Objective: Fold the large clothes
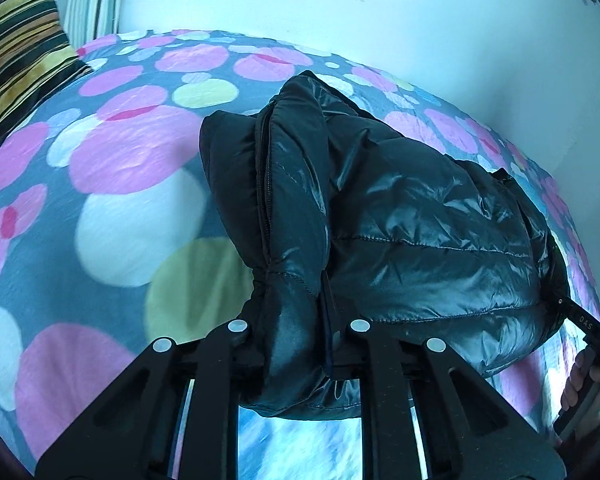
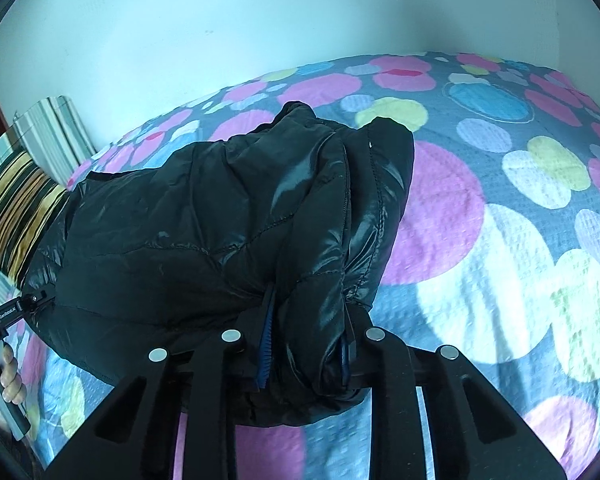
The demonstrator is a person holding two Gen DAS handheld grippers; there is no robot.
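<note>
A shiny black puffer jacket (image 1: 400, 216) hangs in a thick bundle above the bed, held between both grippers. My left gripper (image 1: 296, 344) is shut on one bunched end of the jacket. My right gripper (image 2: 304, 344) is shut on the other bunched end (image 2: 220, 216), where a blue lining edge (image 2: 265, 344) shows between the fingers. The right gripper also shows at the right edge of the left wrist view (image 1: 596, 332), and the left gripper at the left edge of the right wrist view (image 2: 8, 316). The far part of the jacket rests on or near the bedspread.
The bed carries a grey bedspread with pink, white and yellow dots (image 1: 112, 184), also in the right wrist view (image 2: 500, 220). A striped pillow (image 1: 16, 60) lies at the head end (image 2: 16, 208). A white wall (image 1: 340, 8) runs behind the bed.
</note>
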